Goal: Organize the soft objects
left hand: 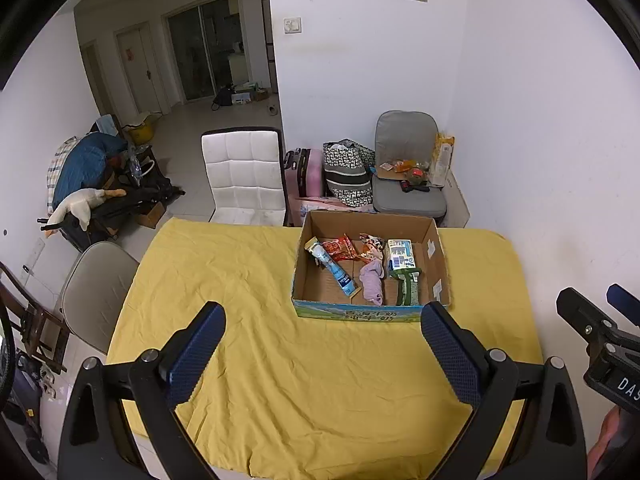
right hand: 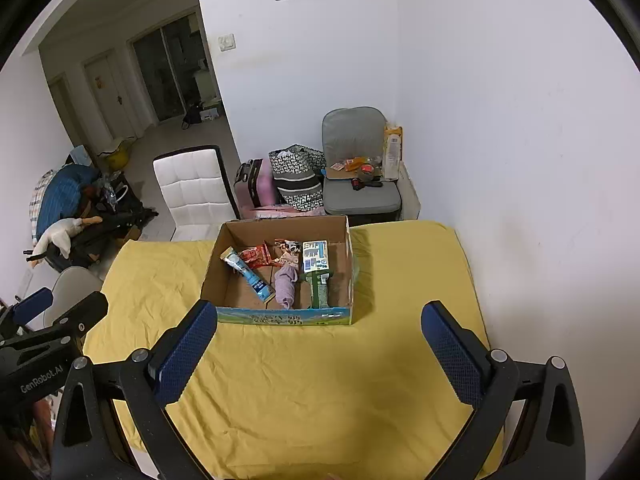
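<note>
Left wrist view: nearest you, the left gripper (left hand: 322, 336) has its jaws spread wide and holds nothing, low in the frame over the yellow cloth (left hand: 248, 280). The cardboard box (left hand: 362, 312) sits ahead and slightly right of centre, its near wall between the fingertips and its long side across the frame. Inside, count one lilac cloth bundle (left hand: 372, 276), one blue tube (left hand: 338, 274), one red packet (left hand: 340, 248), one patterned packet (left hand: 372, 245), one white carton (left hand: 401, 254) and one green pack (left hand: 407, 288). The bundle's long axis runs away from you, toward the box's near wall. Right wrist view: the right gripper (right hand: 320, 328) is likewise spread and empty at the bottom of the frame. Here the box (right hand: 280, 316) lies ahead and left of centre; the same six items show, with the bundle (right hand: 286, 284) mid-box, the green pack (right hand: 319, 290) just right of it, the tube (right hand: 250, 276) to its left. Judging by offsets, either arm reaches it; the left looks slightly better lined up.
</note>
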A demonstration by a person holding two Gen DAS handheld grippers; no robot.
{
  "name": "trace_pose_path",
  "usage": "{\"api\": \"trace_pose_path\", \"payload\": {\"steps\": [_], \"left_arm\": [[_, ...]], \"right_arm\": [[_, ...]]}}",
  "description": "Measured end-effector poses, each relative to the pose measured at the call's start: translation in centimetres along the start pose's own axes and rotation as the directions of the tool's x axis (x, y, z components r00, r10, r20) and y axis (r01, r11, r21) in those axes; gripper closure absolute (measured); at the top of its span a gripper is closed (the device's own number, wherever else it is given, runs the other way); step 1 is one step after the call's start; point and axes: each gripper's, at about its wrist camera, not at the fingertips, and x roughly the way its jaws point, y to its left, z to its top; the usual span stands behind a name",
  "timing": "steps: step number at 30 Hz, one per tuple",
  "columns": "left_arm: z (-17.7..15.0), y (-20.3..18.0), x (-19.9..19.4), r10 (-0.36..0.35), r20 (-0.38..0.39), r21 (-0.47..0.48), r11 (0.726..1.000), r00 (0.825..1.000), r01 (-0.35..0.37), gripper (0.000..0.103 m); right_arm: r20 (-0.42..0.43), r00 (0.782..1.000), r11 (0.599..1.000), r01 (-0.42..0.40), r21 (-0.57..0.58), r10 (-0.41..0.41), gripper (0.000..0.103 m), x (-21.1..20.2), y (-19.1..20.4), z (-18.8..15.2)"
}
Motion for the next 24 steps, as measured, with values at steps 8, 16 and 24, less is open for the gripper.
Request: {"api": "trace_pose_path", "payload": {"steps": [8,16,24], "left_arm": [[0.06,-0.15,-0.21,-0.004,0.001,0.002,1.000,1.000,0.004,0.003],[0.24,-0.12,0.16,0.006,-0.004,-0.011,1.000,1.000,-0.006,0.003],[0.16,0.12,0.19,0.006,-0.010,-0.013,1.000,1.000,-0.007,0.003]], "right_arm": [[0.004,1.000,1.000,0.008,0.002,-0.008,0.000,-0.37,0.18,-0.22],[0.007,1.000,1.000,0.010,0.007,-0.010,0.000,-0.38,0.12,-0.20],[0.008,1.000,1.000,0.014,0.006,-0.014,0.000,-0.41,0.12,-0.18]]}}
